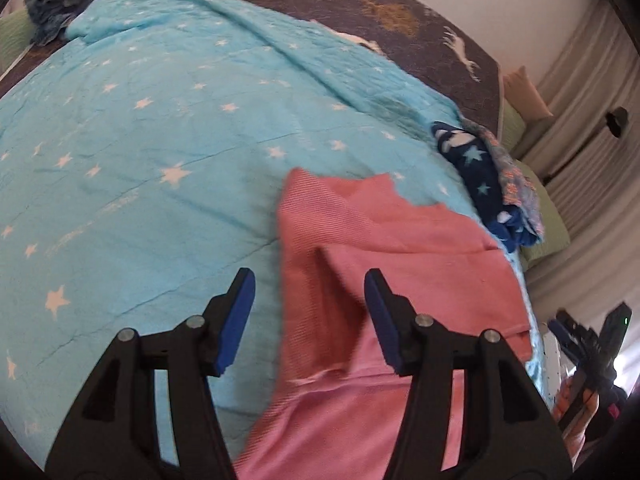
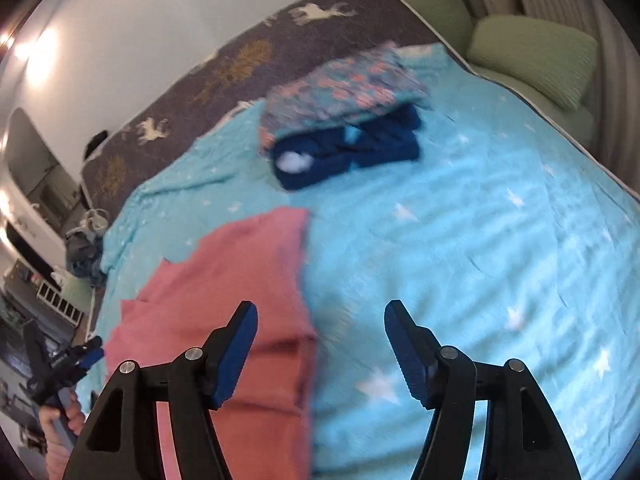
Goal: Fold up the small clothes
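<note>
Left tool (image 1: pixel 310 280): jaws spread wide, holding nothing; poised over the near part of the pink garment (image 1: pixel 384 264), its blue pads (image 1: pixel 240 320) clear of the cloth. It also shows at the left edge of the right wrist view (image 2: pixel 86 354), gripped by a hand (image 2: pixel 60 420).

Right tool (image 2: pixel 320 312): jaws spread wide, holding nothing; above the right edge of the pink garment (image 2: pixel 240 280), one finger over the pink cloth, the other over the blanket. Seen small at the right edge of the left wrist view (image 1: pixel 588 332).

Pink garment: partly folded, lying flat on the blue star blanket (image 1: pixel 160 140), near edge of the bed.

Blue star blanket (image 2: pixel 460 240): spread across the bed, wrinkled, over a dark cover with white animal figures (image 1: pixel 400 12).

Folded stack, beyond the pink garment: a dark blue piece with stars (image 2: pixel 352 152) underneath, a patterned blue-and-pink piece (image 2: pixel 340 88) on top. Apart from the pink garment.

Unfolded pile of clothes (image 1: pixel 60 4): far left corner of the bed in the left wrist view.

Green pillows (image 2: pixel 532 56): at the right end of the bed, beside curtains (image 1: pixel 592 80).
</note>
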